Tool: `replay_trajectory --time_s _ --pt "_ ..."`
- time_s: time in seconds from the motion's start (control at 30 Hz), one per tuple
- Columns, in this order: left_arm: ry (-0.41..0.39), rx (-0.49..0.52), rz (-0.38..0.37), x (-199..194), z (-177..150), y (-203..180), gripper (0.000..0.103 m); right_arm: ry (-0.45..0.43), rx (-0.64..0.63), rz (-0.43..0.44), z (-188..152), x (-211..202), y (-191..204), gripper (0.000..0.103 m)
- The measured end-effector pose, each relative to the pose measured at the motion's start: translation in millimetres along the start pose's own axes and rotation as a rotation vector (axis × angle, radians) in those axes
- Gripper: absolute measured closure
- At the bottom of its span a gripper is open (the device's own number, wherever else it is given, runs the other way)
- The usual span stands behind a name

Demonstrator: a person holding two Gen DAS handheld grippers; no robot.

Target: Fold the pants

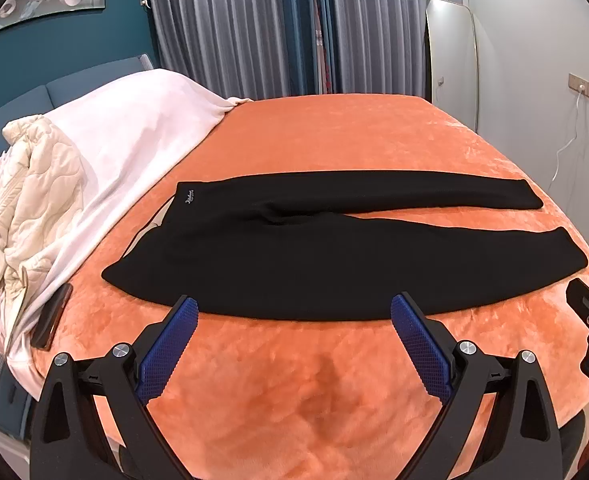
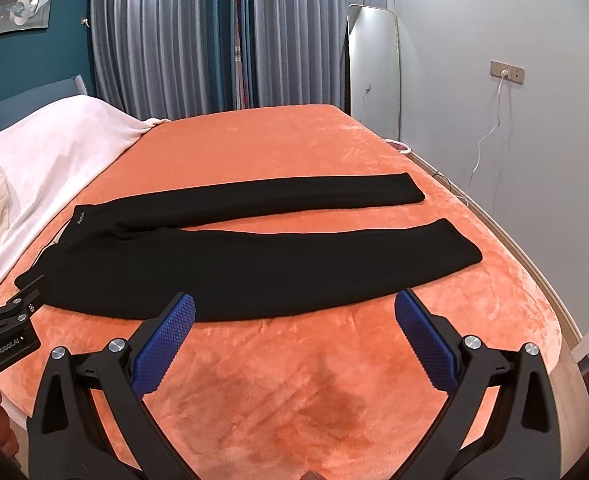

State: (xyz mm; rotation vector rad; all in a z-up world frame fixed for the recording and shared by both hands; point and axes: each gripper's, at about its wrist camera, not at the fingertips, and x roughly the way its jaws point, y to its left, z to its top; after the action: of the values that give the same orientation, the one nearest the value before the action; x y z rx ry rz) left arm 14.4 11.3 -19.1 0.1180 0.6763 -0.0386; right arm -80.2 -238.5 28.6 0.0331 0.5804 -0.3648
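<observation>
Lying flat across the bed (image 1: 334, 140), the pants (image 1: 294, 264) run sideways, waistband left, cuffs right; both grippers' fingers (image 1: 418, 344) spread wide, empty.

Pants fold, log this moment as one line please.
stage: pre-grasp | pants: flat on orange bedspread, legs apart, unfolded | left gripper: open, empty, at near edge | right gripper: open, empty

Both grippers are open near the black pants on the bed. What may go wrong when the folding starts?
1. The orange blanket is plush, so a finger may pinch it together with the pants.
2. The legs lie apart; uneven lifts by the left gripper and the right gripper may misalign them.
</observation>
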Motion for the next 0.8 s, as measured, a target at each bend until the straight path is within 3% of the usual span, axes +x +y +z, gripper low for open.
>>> replay_trajectory --time_s 0.8 --pt "0.003 -0.001 0.016 0.7 4.0 2.8 0.008 0.003 -0.002 0.002 0.9 1.3 -0.3 0.005"
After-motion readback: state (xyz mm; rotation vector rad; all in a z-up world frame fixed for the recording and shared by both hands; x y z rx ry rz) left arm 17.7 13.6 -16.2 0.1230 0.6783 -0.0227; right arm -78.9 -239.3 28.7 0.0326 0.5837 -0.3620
